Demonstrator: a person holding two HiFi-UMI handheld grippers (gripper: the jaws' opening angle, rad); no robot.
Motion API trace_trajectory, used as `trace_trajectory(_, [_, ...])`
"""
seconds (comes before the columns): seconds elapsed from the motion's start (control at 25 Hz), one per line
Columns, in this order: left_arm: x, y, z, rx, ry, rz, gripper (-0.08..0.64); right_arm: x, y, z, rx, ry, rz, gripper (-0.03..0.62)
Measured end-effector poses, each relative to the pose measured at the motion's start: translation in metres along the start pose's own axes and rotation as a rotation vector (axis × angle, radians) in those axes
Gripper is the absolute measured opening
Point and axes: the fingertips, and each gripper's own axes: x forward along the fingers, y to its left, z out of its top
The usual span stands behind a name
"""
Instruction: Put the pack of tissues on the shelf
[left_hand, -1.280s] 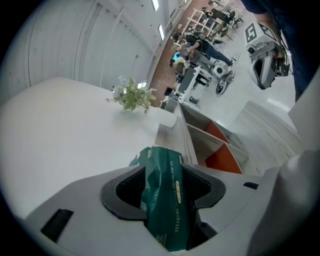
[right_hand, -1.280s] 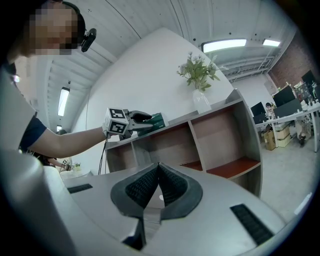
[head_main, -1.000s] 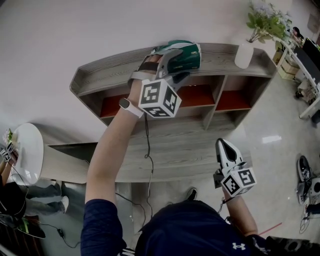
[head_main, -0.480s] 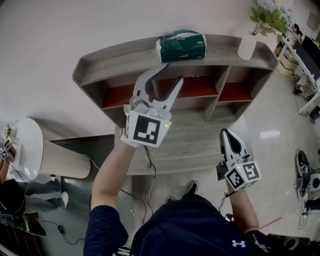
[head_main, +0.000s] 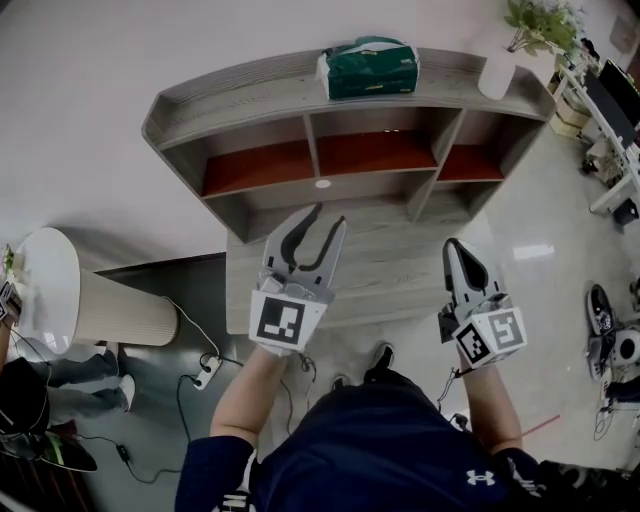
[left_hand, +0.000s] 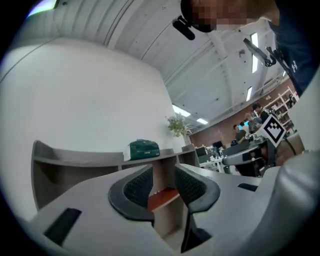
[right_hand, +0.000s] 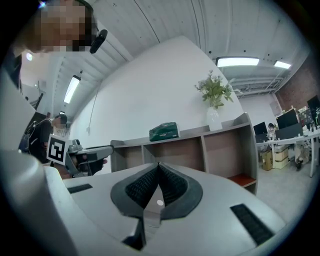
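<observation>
The green pack of tissues (head_main: 368, 68) lies on the top board of the grey wooden shelf (head_main: 250, 95), apart from both grippers. My left gripper (head_main: 330, 213) hovers well short of the shelf, in front of its lower boards. Its jaws have just been closing and stand narrowly open with nothing between them. In the left gripper view the pack (left_hand: 144, 149) shows beyond the left gripper (left_hand: 163, 172). My right gripper (head_main: 452, 243) is shut and empty, low at the right. In the right gripper view the right gripper (right_hand: 158, 165) has its tips together, and the pack (right_hand: 164, 131) sits far off on the shelf (right_hand: 220, 132).
A white vase with a plant (head_main: 497, 75) stands at the shelf top's right end. A round white table (head_main: 55, 305) is at the left. A power strip with cables (head_main: 207, 372) lies on the floor. Office desks (head_main: 610, 130) stand at the right.
The left gripper has left the pack on the shelf top, drawn back and down towards me, rolled, and narrowed its jaws. The right gripper has shifted a little.
</observation>
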Motion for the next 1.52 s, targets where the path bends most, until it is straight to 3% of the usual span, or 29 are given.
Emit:
trace_trajectory(0.28, [-0.040,0.002,-0.022,-0.112,0.058,0.023,0.138,-0.012,0.016,0.014,-0.099,-0.041,-0.025,0.011])
trace_trajectory(0.56, [-0.062,0.000,-0.008,-0.057,0.043,0.047,0.137,-0.024,0.028,0.030,-0.137,-0.111,-0.043,0.011])
trace_trajectory(0.92, [-0.071,-0.014,0.000,-0.061,0.029,0.015,0.132,-0.036,0.036,0.029,-0.098,-0.137,-0.052,0.011])
trace_trajectory(1.52, [-0.064,-0.023,0.002,-0.050,0.020,0.004,0.129,-0.038,0.032,0.035,-0.118,-0.152,-0.039,0.011])
